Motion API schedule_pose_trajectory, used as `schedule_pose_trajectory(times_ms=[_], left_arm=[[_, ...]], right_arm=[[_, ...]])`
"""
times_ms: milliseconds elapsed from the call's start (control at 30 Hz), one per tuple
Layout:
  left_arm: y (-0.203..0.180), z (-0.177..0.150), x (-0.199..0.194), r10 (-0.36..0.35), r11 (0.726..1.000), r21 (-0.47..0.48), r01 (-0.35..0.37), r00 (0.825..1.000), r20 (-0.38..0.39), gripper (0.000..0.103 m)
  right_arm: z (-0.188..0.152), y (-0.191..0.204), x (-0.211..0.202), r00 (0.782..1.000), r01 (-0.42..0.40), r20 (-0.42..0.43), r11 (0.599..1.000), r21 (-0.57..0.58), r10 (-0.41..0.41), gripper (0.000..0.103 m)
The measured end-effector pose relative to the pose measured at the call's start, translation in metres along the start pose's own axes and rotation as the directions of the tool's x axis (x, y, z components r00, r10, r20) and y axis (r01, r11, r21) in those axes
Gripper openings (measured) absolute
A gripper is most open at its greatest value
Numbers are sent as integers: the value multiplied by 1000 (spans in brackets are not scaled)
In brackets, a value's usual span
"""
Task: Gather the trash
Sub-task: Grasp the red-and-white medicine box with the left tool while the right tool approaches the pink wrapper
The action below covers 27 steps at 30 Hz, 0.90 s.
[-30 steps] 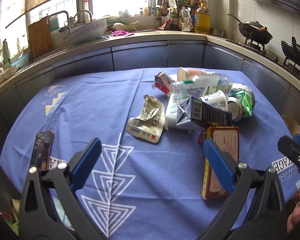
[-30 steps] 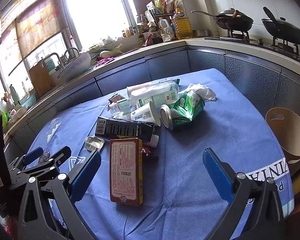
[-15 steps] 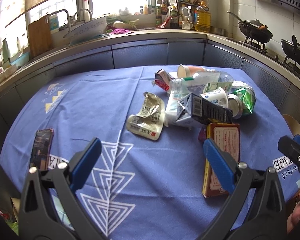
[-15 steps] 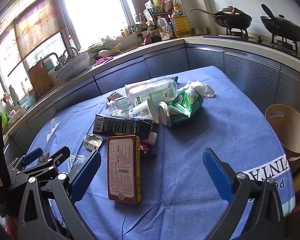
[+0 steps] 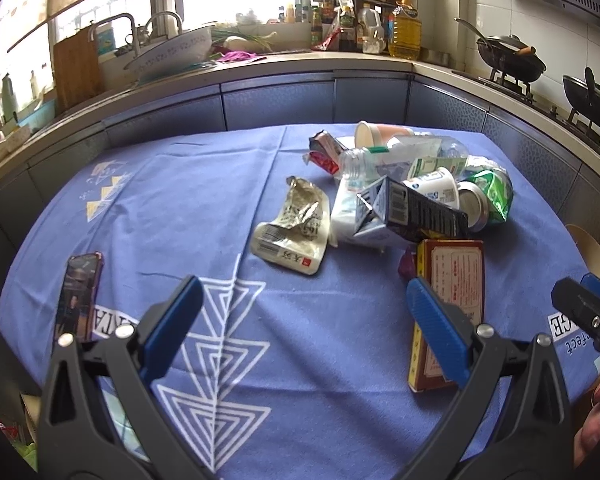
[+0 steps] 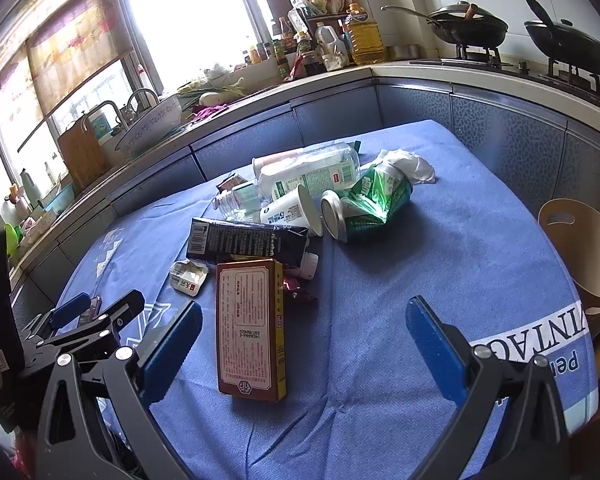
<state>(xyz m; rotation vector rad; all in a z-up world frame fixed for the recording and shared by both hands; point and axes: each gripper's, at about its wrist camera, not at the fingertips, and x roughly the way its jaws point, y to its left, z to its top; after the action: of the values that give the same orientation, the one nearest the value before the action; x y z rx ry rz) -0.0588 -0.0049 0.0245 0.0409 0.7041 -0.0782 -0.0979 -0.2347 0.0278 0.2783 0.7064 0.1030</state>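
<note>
Since the earlier frame I see the trash pile sitting a touch lower and nearer in my right view, with the red-brown box (image 6: 251, 330) now lying closer between my right gripper's (image 6: 304, 344) blue pads; little else has shifted. That box lies flat on the blue cloth of the desk (image 6: 440, 264), just ahead of the right gripper and slightly toward its left finger, touching neither finger. Past it lies the black carton (image 6: 246, 242), with a white paper cup (image 6: 290, 210), a crushed green can (image 6: 366, 204) and a clear plastic bottle (image 6: 300, 172) heaped just beyond. From my left gripper (image 5: 302, 318), the same box (image 5: 452, 304) shows partly behind the right-hand finger, and a crumpled foil pouch (image 5: 294, 232) lies ahead of the gripper's gap, apart from it. A phone (image 5: 78, 296) rests on the cloth off to the left side. A tan bin (image 6: 580, 256) stands off the desk's edge to the right of my right gripper. Both grippers are spread wide with nothing between the pads.
</note>
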Motion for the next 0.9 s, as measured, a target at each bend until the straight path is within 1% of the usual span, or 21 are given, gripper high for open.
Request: schedule_pose_trajectory(times_ms=[67,133,167,200,233,300,400,433,467,500,533,567,700,833,900], left_arm=[[4,-1,4,-18,1000,-8,18,1000,-5,98],[9,-3,10,-39,999,-22,39,999,-17,98],[11,-4,14,-57,998,-28,56,998,-29,98],[13,-5,17,-79,996,-31,78,996,-43,98],[13,-5,22,-104,994,-28,102,993,-58,98],[15,-6,31,-150,989,-23,148,984,-93,98],[20,-7,39,-217,976,-31,214,969,-123,96],[21,-6,41,-253,968,-35,250,958,-133,94],[20,-6,44,-298,955,-42,295,943,-147,93],[19,-6,46,-348,937,-54,344,924,-160,93],[16,-6,48,-391,920,-66,386,904,-172,92],[12,-6,51,-420,907,-69,415,889,-183,92],[-18,-8,64,-503,859,-30,512,830,-241,92],[-48,-12,85,-569,804,-16,594,762,-309,92],[-60,-12,95,-582,788,-12,615,739,-339,92]], right_arm=[[-2,-1,5,1000,-10,-22,1000,1,10,96],[-3,-3,12,999,-8,-43,1000,-8,8,80],[-4,-4,15,998,-13,-57,1000,-11,12,75],[-6,-5,21,996,-23,-82,1000,-12,22,66],[-7,-6,26,994,-34,-106,999,-8,33,61],[-10,-8,38,986,-58,-156,998,11,59,57],[-12,-10,48,974,-101,-199,994,35,106,57],[-13,-11,52,967,-123,-216,991,52,131,57],[-14,-14,57,960,-141,-233,987,73,155,57],[-15,-17,61,956,-147,-244,985,93,165,57],[-15,-22,64,955,-140,-247,984,112,164,57],[-15,-27,64,957,-127,-243,983,131,156,57],[-8,-51,57,971,-85,-201,975,204,127,57],[-6,-64,52,978,-68,-176,971,229,110,57],[-7,-67,49,980,-64,-168,970,234,105,57]])
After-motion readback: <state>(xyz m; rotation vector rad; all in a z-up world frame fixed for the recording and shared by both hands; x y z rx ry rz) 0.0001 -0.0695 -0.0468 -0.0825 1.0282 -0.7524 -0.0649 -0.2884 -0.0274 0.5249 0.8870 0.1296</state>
